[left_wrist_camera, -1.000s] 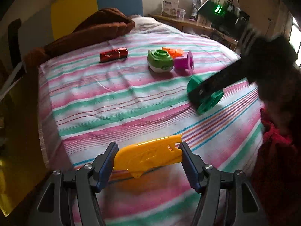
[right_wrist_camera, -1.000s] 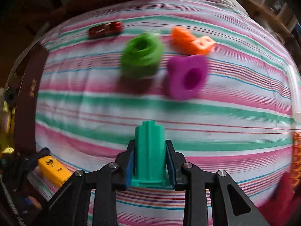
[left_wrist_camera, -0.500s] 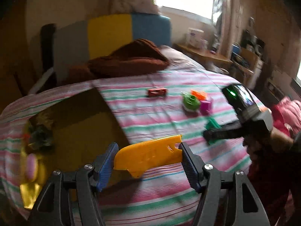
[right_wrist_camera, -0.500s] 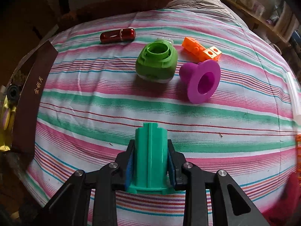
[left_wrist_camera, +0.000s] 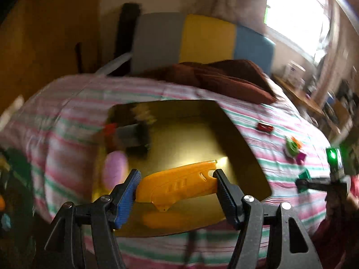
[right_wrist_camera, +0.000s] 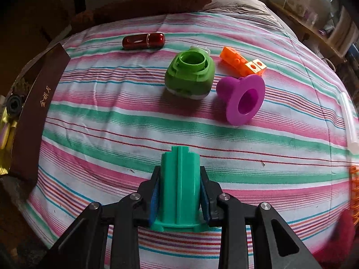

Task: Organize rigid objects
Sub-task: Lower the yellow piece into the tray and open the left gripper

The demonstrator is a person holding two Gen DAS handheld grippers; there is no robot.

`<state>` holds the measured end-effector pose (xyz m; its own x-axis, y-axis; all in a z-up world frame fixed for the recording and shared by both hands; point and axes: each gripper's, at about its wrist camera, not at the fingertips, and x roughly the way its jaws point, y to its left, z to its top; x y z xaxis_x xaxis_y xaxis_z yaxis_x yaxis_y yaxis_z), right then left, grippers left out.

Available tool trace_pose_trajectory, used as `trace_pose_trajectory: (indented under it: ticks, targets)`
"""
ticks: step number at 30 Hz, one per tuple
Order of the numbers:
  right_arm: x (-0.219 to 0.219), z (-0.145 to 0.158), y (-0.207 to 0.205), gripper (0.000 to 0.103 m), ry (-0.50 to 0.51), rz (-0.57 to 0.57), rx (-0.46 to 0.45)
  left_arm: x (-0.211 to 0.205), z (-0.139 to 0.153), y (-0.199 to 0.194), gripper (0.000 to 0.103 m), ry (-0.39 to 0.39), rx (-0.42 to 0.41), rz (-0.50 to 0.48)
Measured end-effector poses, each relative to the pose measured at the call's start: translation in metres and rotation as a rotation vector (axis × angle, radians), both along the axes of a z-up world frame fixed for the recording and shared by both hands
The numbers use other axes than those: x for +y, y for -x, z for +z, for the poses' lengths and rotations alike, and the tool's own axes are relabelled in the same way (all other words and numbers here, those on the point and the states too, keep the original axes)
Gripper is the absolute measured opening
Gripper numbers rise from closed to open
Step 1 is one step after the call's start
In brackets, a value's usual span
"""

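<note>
My left gripper (left_wrist_camera: 176, 179) is shut on a yellow plastic piece (left_wrist_camera: 177, 185) and holds it above an open gold-lined box (left_wrist_camera: 197, 134) on the striped bed. The box holds a pink object (left_wrist_camera: 115, 170) and dark blurred items. My right gripper (right_wrist_camera: 179, 190) is shut on a teal ribbed cylinder (right_wrist_camera: 179, 192) above the bedspread. Ahead of it lie a green round toy (right_wrist_camera: 190, 76), a purple flanged spool (right_wrist_camera: 243, 97), an orange block piece (right_wrist_camera: 241, 61) and a dark red capsule-shaped object (right_wrist_camera: 143, 41).
A brown blanket (left_wrist_camera: 224, 78) lies at the head of the bed under a grey, yellow and blue headboard (left_wrist_camera: 202, 42). The box's dark brown wall (right_wrist_camera: 37, 112) stands at the left in the right wrist view. A white tube (right_wrist_camera: 349, 121) lies at the bed's right edge.
My left gripper has swung left with the yellow piece, from over the bedspread to over the gold box. My right gripper has stayed nearly still with the teal cylinder.
</note>
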<state>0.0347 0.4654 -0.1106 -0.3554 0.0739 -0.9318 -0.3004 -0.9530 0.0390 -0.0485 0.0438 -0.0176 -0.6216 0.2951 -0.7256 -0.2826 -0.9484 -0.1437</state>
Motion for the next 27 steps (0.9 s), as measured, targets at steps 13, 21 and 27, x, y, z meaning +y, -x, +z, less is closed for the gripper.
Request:
trace_pose_trajectory:
  ticks: [13,21,27]
  targets:
    - [0.003,0.001,0.001,0.032,-0.026,0.02,-0.003,-0.055,-0.02,0.013,0.067,0.0,-0.07,0.096]
    - [0.003,0.0,0.001,0.032,-0.032,0.023,-0.003,-0.037,-0.029,0.022,0.067,0.041,-0.074,0.067]
    - [0.004,-0.001,0.006,0.032,-0.037,0.025,-0.003,-0.033,-0.053,0.034,0.068,0.147,-0.102,0.07]
